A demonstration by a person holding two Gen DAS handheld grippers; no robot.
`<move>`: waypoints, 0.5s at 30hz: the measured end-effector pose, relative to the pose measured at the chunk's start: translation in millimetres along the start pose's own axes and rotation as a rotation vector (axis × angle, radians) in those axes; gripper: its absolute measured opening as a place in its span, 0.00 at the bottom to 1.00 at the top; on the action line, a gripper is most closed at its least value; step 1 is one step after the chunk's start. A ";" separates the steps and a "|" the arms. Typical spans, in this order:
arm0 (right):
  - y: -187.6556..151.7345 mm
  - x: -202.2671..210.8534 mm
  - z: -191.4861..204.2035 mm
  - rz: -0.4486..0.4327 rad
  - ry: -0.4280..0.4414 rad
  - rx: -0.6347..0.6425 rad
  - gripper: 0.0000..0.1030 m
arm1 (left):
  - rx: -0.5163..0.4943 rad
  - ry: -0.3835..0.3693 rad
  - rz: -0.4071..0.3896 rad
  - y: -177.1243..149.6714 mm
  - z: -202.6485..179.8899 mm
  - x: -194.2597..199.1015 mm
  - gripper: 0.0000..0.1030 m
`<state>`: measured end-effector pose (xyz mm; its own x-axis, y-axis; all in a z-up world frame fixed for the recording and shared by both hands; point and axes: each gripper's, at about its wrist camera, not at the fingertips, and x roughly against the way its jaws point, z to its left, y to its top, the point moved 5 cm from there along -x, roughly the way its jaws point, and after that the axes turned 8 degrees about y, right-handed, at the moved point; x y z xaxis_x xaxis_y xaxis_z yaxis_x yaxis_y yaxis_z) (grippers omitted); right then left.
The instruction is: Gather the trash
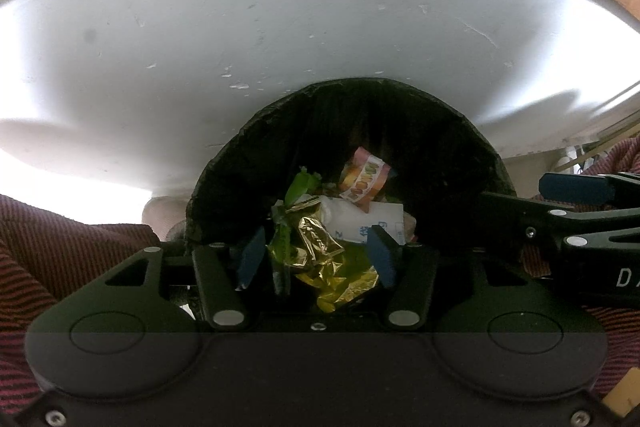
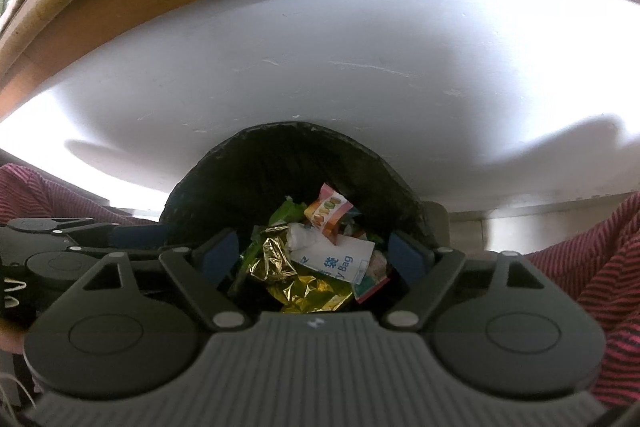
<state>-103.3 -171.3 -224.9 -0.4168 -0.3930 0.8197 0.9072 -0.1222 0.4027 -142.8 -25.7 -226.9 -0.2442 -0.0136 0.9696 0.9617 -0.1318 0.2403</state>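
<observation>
I had both claws over the black bin, which stood against the white table's edge. Inside it lay a crumpled gold foil wrapper, a green wrapper, a pink-and-orange sweet packet and a white paper bag printed in blue, of which I could read only "Bag". My left gripper was part open and my right gripper wide open, neither gripping anything.
</observation>
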 end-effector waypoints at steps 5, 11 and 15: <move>0.2 -0.1 0.1 0.000 0.001 0.001 0.87 | -0.001 0.000 0.002 0.1 0.9 0.2 0.54; 0.2 0.2 0.5 0.000 0.000 -0.001 0.87 | -0.001 -0.002 0.001 0.1 1.4 0.8 0.55; 0.1 0.3 0.8 -0.001 -0.001 -0.001 0.87 | 0.002 -0.007 0.001 0.5 1.8 1.0 0.56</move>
<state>-103.5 -170.6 -224.3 -0.4173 -0.3924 0.8197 0.9070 -0.1235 0.4026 -142.4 -24.0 -225.8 -0.2427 -0.0065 0.9701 0.9621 -0.1296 0.2398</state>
